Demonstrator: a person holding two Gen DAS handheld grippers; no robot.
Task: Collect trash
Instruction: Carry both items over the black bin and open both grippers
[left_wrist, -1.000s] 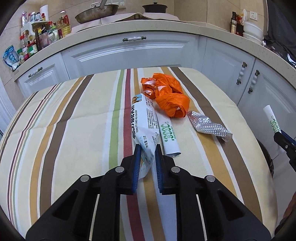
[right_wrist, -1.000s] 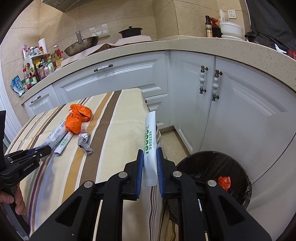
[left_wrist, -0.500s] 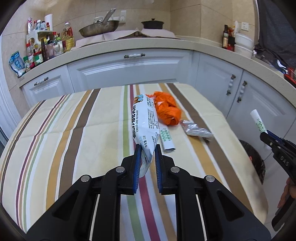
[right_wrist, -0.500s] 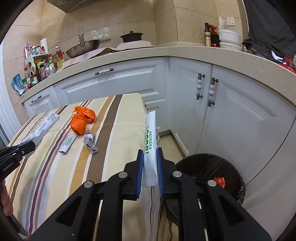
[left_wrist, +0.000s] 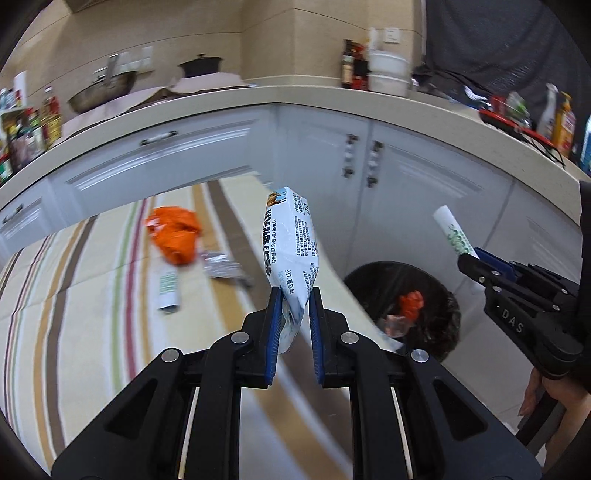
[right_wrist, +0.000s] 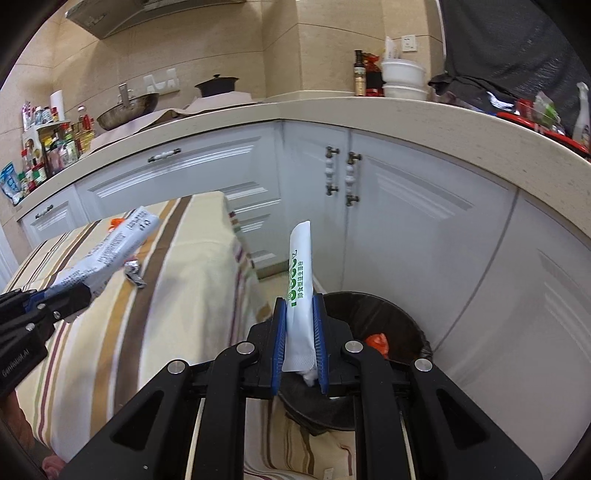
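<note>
My left gripper is shut on a white and blue powder packet, held in the air over the table's right edge, near the black trash bin. My right gripper is shut on a white sachet with green print, held upright just above the bin. The bin holds orange trash. On the striped table lie an orange wrapper, a foil blister strip and another white sachet. The left gripper with the packet also shows in the right wrist view.
White cabinets curve behind the bin under a beige counter. The counter carries a pan, a black pot, bottles and white bowls. The table edge sits close left of the bin.
My left gripper lifted the packet off the table and swung it right toward the bin. My right gripper moved the sachet closer over the bin.
</note>
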